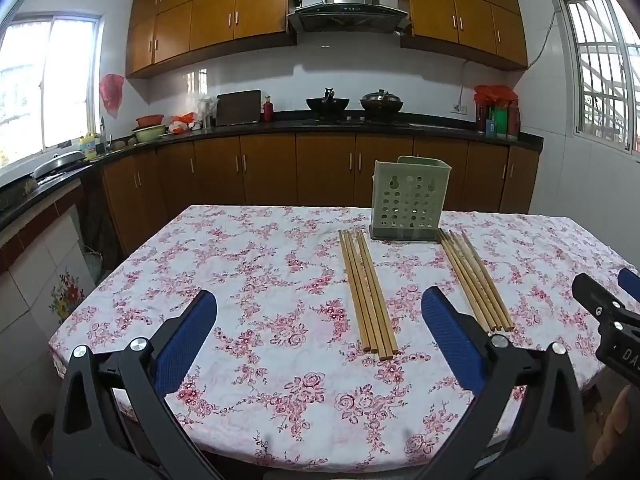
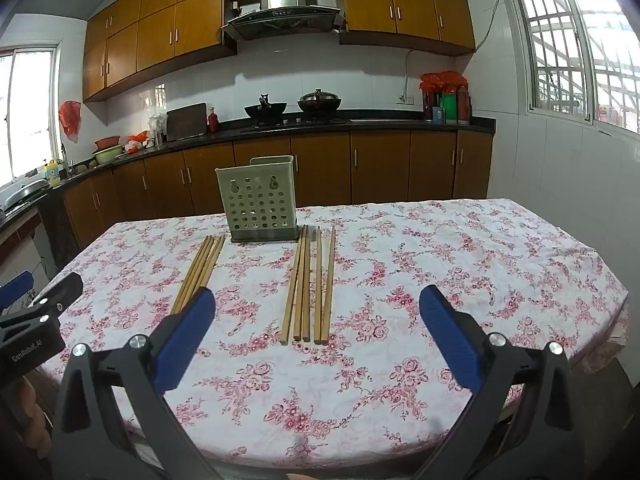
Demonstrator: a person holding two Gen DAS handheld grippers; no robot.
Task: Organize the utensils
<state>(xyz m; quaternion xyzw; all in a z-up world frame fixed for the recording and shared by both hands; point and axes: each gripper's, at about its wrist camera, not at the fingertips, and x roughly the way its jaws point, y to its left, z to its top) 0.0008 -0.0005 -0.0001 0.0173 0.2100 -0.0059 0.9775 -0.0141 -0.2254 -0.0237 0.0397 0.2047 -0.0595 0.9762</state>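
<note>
A pale green perforated utensil holder [image 1: 407,200] stands upright at the far side of the table; it also shows in the right wrist view [image 2: 258,200]. Two bundles of several wooden chopsticks lie flat in front of it: a left bundle [image 1: 367,292] [image 2: 199,270] and a right bundle [image 1: 476,280] [image 2: 310,286]. My left gripper [image 1: 318,316] is open and empty above the near table, left of the left bundle. My right gripper [image 2: 316,320] is open and empty, hovering near the right bundle's near ends.
The table [image 1: 240,264] has a white cloth with pink flowers. Its front edge is close below both grippers. Behind it run wooden kitchen cabinets [image 1: 320,168] and a dark counter with two woks [image 1: 352,102]. The right gripper's body [image 1: 608,320] shows at the left view's right edge.
</note>
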